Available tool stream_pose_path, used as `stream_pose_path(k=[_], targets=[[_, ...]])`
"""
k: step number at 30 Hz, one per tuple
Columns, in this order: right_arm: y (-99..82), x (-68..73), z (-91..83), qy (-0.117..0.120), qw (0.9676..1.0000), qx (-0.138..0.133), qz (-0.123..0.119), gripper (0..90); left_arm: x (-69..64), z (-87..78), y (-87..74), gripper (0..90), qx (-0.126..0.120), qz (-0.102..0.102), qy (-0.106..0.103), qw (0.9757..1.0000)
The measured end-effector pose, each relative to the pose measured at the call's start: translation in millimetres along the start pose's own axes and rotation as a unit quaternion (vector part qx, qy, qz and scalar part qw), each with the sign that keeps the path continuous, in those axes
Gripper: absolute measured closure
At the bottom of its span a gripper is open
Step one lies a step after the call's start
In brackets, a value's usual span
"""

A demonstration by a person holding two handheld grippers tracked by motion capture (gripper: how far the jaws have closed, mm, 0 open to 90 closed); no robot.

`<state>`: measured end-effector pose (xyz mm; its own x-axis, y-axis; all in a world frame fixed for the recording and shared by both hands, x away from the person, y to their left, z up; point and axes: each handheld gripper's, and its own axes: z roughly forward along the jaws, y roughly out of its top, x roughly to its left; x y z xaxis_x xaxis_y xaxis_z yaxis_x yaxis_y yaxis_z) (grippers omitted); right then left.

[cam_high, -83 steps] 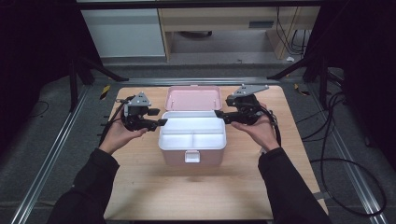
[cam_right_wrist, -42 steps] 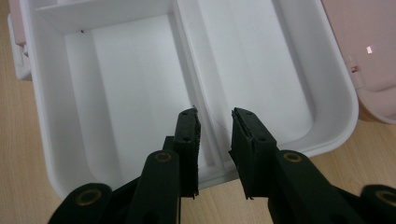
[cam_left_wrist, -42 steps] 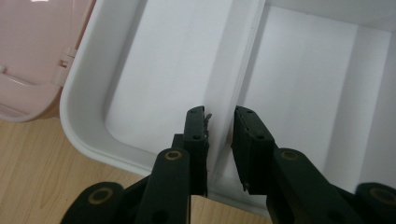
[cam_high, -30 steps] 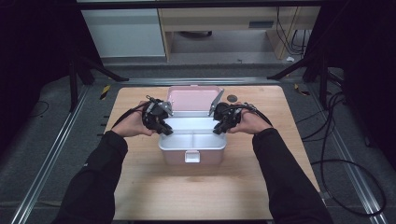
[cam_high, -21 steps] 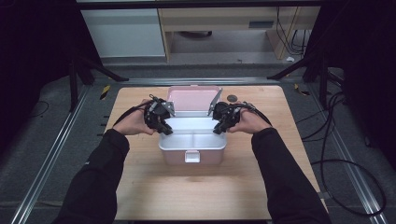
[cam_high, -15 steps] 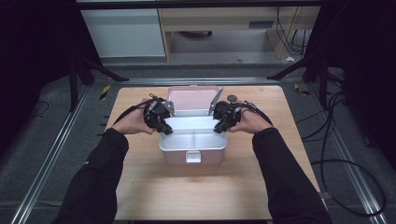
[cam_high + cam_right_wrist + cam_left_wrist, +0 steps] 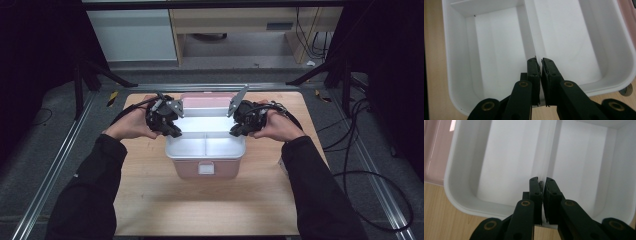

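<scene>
**White tray lifted out of the pink box by both grippers**

The white tray [image 7: 205, 145] sits over the pink box [image 7: 202, 169] in the middle of the wooden table [image 7: 150, 200], held at its two short ends. The left gripper [image 7: 172, 131] pinches the left rim and the right gripper [image 7: 236, 131] pinches the right rim, each pair of jaws nearly pressed together with only the thin plastic edge between them.

The tray is a glossy rectangle with rounded corners; a straight divider [image 7: 546, 152] splits it into two bare compartments. The pink lid [image 7: 206, 101] stands open behind it. In the right gripper view, a small round object [image 7: 627, 90] lies on the wood just beside the tray's corner.
</scene>
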<state>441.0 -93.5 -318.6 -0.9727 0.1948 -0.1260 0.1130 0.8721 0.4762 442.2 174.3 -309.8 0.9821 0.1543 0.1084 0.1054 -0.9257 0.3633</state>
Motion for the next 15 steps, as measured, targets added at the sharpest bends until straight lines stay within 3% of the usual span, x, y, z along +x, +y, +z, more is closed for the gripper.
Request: stream_pose_path(k=[4, 5, 7, 12, 13, 15], targets=[[0.5, 14.3, -11.5, 0.007, 1.0000, 0.002, -0.003, 85.8, -16.5, -7.1, 2.4, 85.8, 0.001, 0.007, -0.006, 1.0000], [-0.8, 23.4, -15.8, 0.011, 0.9999, 0.002, -0.002, 85.9, -21.9, -8.2, 3.2, 85.9, 0.005, 0.011, -0.007, 0.9999], [-1.6, 26.3, -16.5, 0.013, 0.9999, 0.001, -0.003, 85.9, -30.5, -9.0, 4.3, 86.0, 0.010, 0.012, -0.009, 0.9998], [-4.9, 49.0, -21.1, 0.017, 0.9998, 0.010, -0.005, 86.4, -51.5, -9.0, 2.9, 86.2, 0.013, 0.014, -0.018, 0.9997], [-8.3, 58.7, -22.4, 0.024, 0.9997, 0.006, -0.001, 86.6, -56.4, -9.1, 1.8, 86.2, 0.010, 0.015, -0.021, 0.9996], [-9.4, 62.0, -22.8, 0.024, 0.9997, 0.005, 0.000, 86.5, -65.1, -8.8, 1.1, 86.1, 0.008, 0.015, -0.023, 0.9996]])
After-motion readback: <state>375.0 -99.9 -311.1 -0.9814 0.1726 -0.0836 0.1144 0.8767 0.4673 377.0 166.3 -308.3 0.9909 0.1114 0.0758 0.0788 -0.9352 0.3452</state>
